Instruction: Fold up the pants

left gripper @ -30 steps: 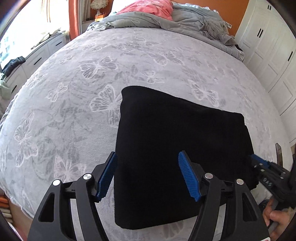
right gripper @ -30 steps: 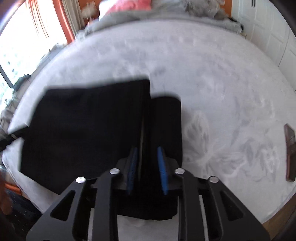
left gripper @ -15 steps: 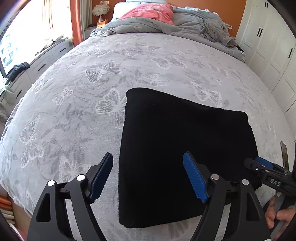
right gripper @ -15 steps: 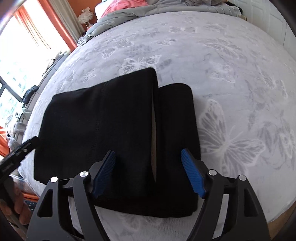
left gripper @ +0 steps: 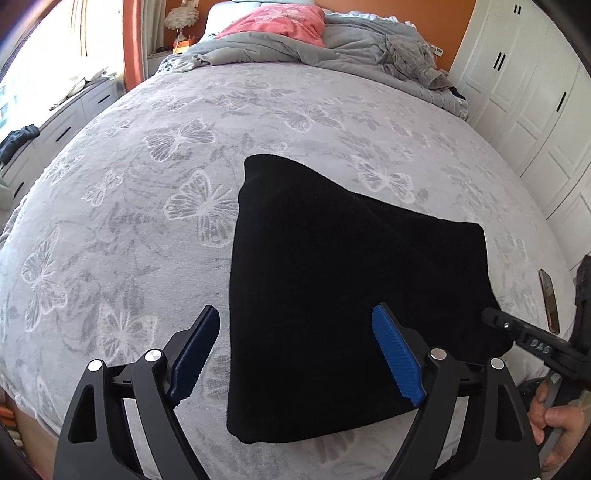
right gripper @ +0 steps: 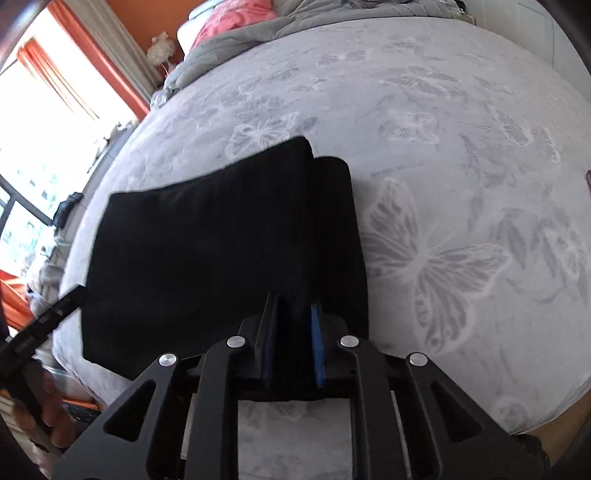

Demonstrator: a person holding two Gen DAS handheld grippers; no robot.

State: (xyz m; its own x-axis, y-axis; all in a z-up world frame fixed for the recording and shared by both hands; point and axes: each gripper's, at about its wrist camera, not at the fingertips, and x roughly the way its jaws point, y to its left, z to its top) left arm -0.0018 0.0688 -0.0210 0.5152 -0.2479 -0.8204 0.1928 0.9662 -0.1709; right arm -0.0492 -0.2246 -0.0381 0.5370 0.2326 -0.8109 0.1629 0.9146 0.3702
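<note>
Black pants (left gripper: 351, 280) lie folded flat on the butterfly-print bedspread (left gripper: 147, 192). My left gripper (left gripper: 295, 313) hovers over their near left edge, jaws wide and still opening; one finger (left gripper: 195, 343) is over the bedspread, the other (left gripper: 395, 354) over the cloth, neither pressing. In the right wrist view the pants (right gripper: 207, 236) show a narrower folded strip (right gripper: 336, 221) along their right side. My right gripper (right gripper: 293, 306) is closing on the near edge by that strip, with black cloth between its pads. It also shows from the left wrist (left gripper: 517, 332).
Crumpled grey bedding (left gripper: 332, 40) and a pink pillow (left gripper: 280, 22) lie at the bed's head. White wardrobe doors (left gripper: 524, 92) stand to the right, drawers (left gripper: 62, 125) under the window to the left. A dark flat object (left gripper: 548, 299) lies near the bed's right edge. A hand (left gripper: 557, 417) holds the right gripper.
The left gripper's jaws spread wider, clear of the pants' edge. The right gripper opened half a second ago and has closed again on the near edge, rolling a little.
</note>
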